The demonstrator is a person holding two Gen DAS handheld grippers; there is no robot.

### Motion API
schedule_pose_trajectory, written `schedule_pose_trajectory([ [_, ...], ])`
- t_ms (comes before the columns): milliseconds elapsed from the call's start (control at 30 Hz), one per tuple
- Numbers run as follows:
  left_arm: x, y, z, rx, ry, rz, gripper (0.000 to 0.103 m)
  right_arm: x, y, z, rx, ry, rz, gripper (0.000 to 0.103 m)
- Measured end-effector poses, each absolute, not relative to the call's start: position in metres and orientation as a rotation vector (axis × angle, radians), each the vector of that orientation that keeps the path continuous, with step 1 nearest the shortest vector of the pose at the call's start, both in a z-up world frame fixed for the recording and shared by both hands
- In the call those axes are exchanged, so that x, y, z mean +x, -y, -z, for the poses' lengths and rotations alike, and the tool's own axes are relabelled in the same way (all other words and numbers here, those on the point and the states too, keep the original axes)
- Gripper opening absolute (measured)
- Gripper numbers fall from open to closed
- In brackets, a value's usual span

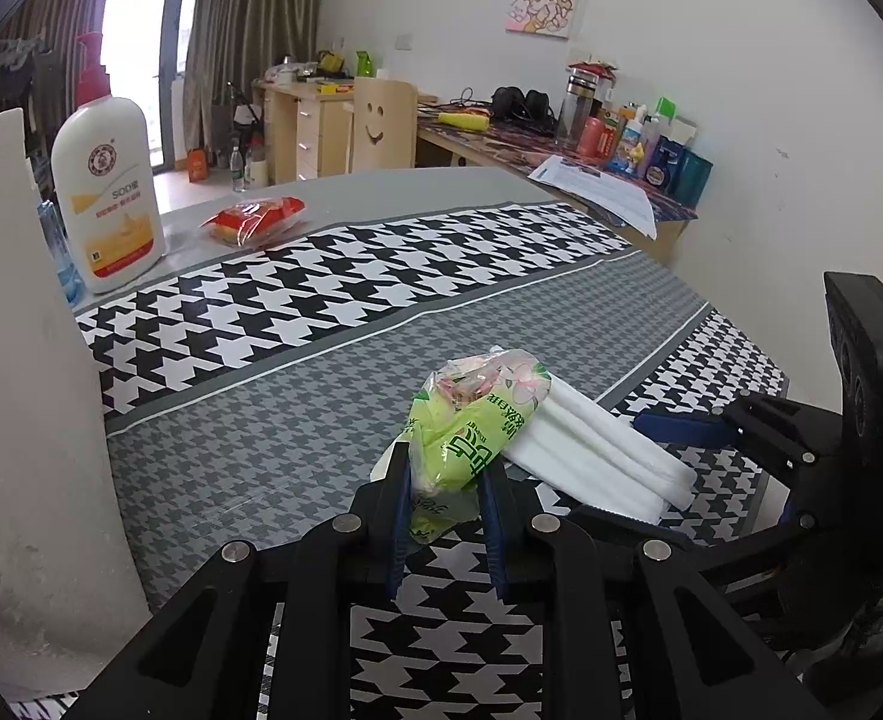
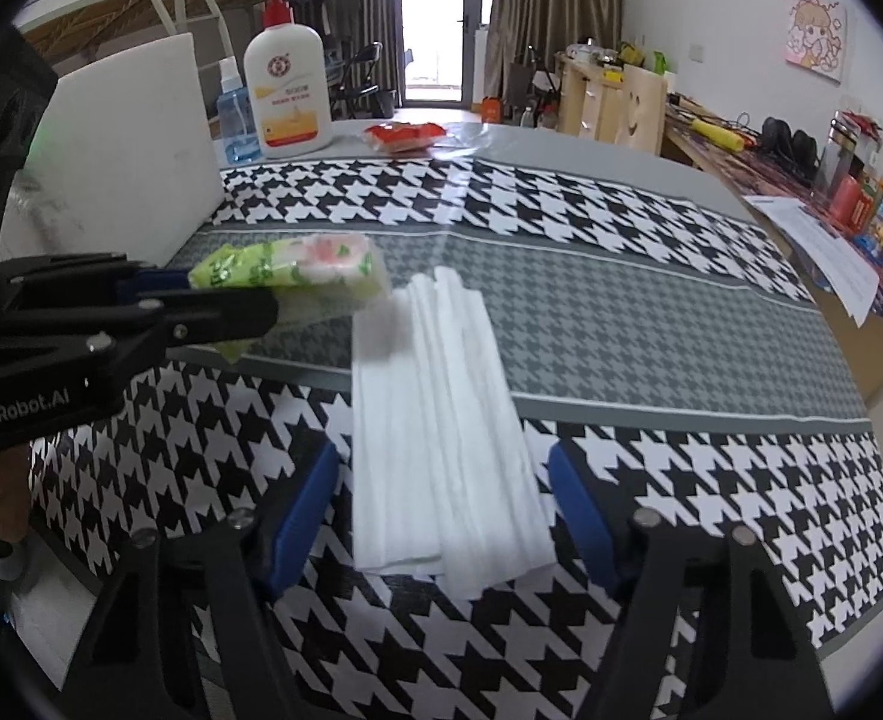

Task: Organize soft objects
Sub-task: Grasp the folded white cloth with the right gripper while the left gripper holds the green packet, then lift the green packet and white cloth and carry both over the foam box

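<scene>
A green flowered tissue wrapper (image 1: 471,420) is lifted off the houndstooth tablecloth (image 1: 321,312), and my left gripper (image 1: 444,480) is shut on its lower end. In the right wrist view the same wrapper (image 2: 297,267) hangs from that left gripper (image 2: 201,294) at the left. A stack of folded white tissues (image 2: 441,408) lies flat on the cloth, partly under the wrapper's far end. My right gripper (image 2: 441,480) is open, one blue pad on each side of the stack's near end, with small gaps showing. The stack (image 1: 597,450) also shows in the left wrist view.
A white lotion bottle with a red pump (image 1: 108,192) and a red snack packet (image 1: 255,219) stand at the table's far end, beside a blue bottle (image 2: 234,114). A white board (image 1: 15,360) stands upright on the left. A cluttered desk (image 2: 831,204) runs along the right wall.
</scene>
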State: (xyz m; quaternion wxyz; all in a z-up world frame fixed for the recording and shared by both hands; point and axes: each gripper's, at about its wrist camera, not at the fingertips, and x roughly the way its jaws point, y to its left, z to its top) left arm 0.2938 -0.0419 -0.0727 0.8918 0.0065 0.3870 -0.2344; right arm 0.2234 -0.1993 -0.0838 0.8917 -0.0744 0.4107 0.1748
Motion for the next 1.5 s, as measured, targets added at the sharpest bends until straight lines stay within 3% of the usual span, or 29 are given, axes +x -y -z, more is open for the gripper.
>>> schedule_pose_trajectory([
  [67, 0.294, 0.041, 0.072, 0.012, -0.802, 0.484, 0.022, 0.222, 0.2, 0.083, -0.155, -0.85, -0.358, 0.057],
  [200, 0.29, 0.044, 0.07, 0.024, -0.789, 0.49, 0.022, 0.22, 0.198, 0.081, -0.164, -0.85, -0.354, 0.046],
  [367, 0.287, 0.047, 0.07, 0.032, -0.787, 0.502, 0.022, 0.216, 0.192, 0.079, -0.168, -0.844, -0.373, 0.021],
  [467, 0.285, 0.048, 0.068, 0.031, -0.777, 0.498, 0.022, 0.214, 0.19, 0.08, -0.174, -0.839, -0.396, 0.014],
  [1500, 0.184, 0.038, 0.011, 0.102, -0.625, 0.421, 0.022, 0.129, 0.194, 0.036, -0.092, -0.686, -0.382, 0.013],
])
